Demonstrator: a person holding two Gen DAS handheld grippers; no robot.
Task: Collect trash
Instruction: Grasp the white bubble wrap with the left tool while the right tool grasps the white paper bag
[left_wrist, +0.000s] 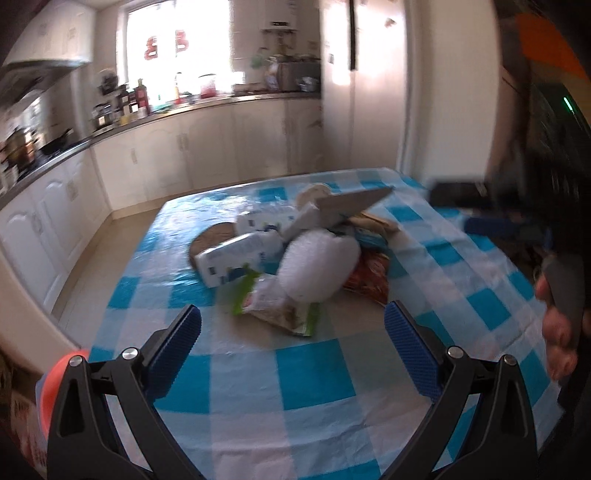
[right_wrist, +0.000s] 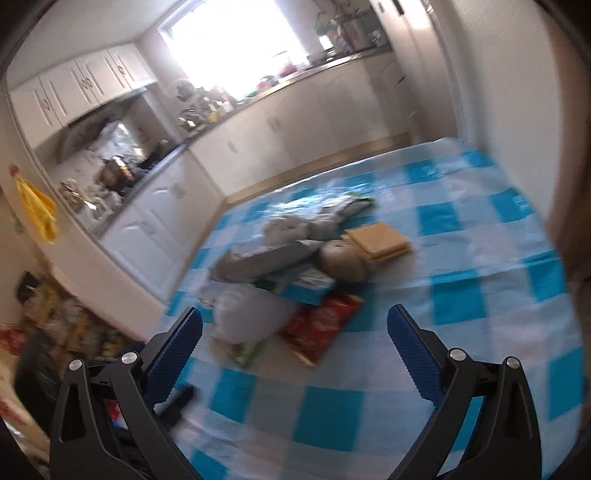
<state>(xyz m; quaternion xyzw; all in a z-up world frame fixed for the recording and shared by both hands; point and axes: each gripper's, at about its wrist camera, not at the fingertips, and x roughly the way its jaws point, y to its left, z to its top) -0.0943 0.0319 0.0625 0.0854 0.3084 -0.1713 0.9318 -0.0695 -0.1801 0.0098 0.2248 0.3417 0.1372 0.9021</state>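
A pile of trash lies mid-table on a blue and white checked cloth (left_wrist: 295, 373): a white plastic bag (left_wrist: 317, 264), a white and blue carton (left_wrist: 236, 258), a green and clear wrapper (left_wrist: 277, 306), a red snack bag (left_wrist: 369, 275) and a grey box (left_wrist: 351, 208). My left gripper (left_wrist: 293, 332) is open and empty, just short of the green wrapper. In the right wrist view my right gripper (right_wrist: 295, 339) is open and empty, near the white bag (right_wrist: 247, 314) and red snack bag (right_wrist: 321, 325). Brown cardboard pieces (right_wrist: 378, 240) lie behind.
Kitchen counters with white cabinets (left_wrist: 147, 158) run along the far side and left of the table. A round woven mat (left_wrist: 212, 238) lies under the pile. The other gripper and the hand holding it (left_wrist: 561, 295) show at the right edge. Clutter (right_wrist: 55, 314) sits on the floor left of the table.
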